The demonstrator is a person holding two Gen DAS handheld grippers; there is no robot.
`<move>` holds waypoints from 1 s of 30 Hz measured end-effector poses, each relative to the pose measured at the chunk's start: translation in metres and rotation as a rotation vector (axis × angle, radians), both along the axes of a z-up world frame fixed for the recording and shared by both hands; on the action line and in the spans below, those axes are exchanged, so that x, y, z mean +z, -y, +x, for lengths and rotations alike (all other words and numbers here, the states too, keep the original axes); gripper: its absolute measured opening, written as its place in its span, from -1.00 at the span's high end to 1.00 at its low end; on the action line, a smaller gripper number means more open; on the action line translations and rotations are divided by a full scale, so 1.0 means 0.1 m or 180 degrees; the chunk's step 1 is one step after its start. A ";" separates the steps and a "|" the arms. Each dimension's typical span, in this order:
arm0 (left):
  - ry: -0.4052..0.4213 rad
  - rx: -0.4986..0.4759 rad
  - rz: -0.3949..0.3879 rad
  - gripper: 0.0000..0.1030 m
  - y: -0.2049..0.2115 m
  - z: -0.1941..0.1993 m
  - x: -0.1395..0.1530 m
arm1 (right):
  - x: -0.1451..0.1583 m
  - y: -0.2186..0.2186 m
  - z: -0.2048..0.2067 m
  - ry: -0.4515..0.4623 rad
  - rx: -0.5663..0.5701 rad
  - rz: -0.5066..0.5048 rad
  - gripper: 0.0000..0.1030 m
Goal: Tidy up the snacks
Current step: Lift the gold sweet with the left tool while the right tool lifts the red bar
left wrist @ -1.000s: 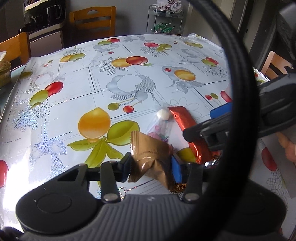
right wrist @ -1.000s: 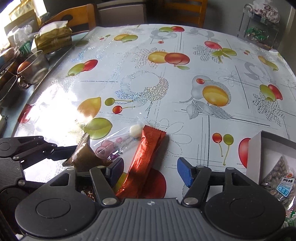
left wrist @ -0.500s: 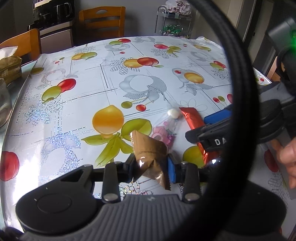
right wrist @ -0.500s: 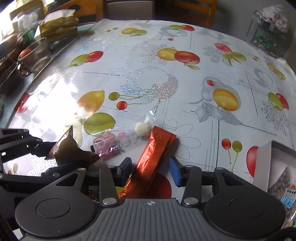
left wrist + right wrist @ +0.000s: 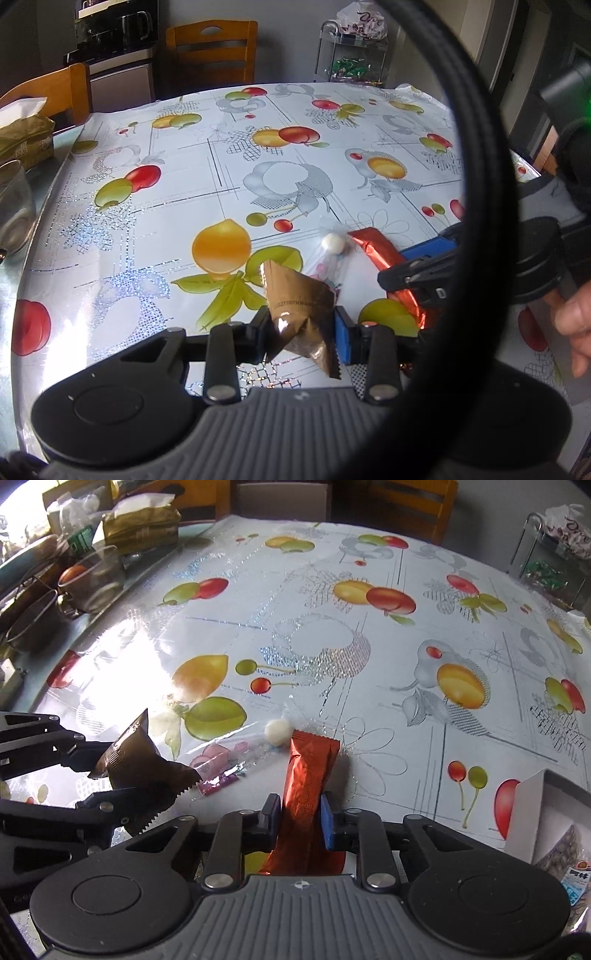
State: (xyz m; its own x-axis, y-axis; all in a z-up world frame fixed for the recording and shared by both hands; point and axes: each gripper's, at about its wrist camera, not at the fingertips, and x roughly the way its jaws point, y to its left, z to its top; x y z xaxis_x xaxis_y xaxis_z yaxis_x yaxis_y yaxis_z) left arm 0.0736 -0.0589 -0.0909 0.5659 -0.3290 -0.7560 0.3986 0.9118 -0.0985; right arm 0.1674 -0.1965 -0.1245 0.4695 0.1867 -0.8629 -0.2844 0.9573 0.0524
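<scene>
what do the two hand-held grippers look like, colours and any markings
Both are matte black plastic: a ribbed grey grip plate, round black discs either side, and linkage bars with silver rivets. The left hand-held gripper and right hand-held gripper each have one black and one blue finger pad. White lettering marks the right one's side. A thick black cable loops past.

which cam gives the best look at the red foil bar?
Right wrist view. The red foil bar runs nearly full length between the right gripper fingers, with only its near end hidden behind the gripper body. In the left wrist view, the bar is partly covered by the right gripper and a black cable.
</scene>
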 end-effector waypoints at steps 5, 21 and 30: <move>0.0046 0.0001 0.0000 0.37 0.01 -0.04 0.05 | 0.12 0.06 -0.06 0.0082 -0.0016 0.0063 0.53; 0.0006 0.0044 -0.0017 0.37 0.16 -0.17 0.32 | 0.54 0.27 -0.41 0.0391 -0.0099 0.0257 0.53; 0.0075 0.0054 0.0036 0.37 0.27 -0.27 0.43 | 0.68 0.43 -0.61 0.0505 -0.0192 0.0338 0.53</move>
State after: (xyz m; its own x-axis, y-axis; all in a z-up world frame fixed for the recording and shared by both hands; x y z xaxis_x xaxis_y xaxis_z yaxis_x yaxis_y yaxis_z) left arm 0.0465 -0.0859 -0.0479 0.5890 -0.3107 -0.7460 0.3851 0.9195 -0.0790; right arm 0.1062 -0.2399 -0.0562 0.6112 0.2400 -0.7542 -0.2394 0.9643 0.1129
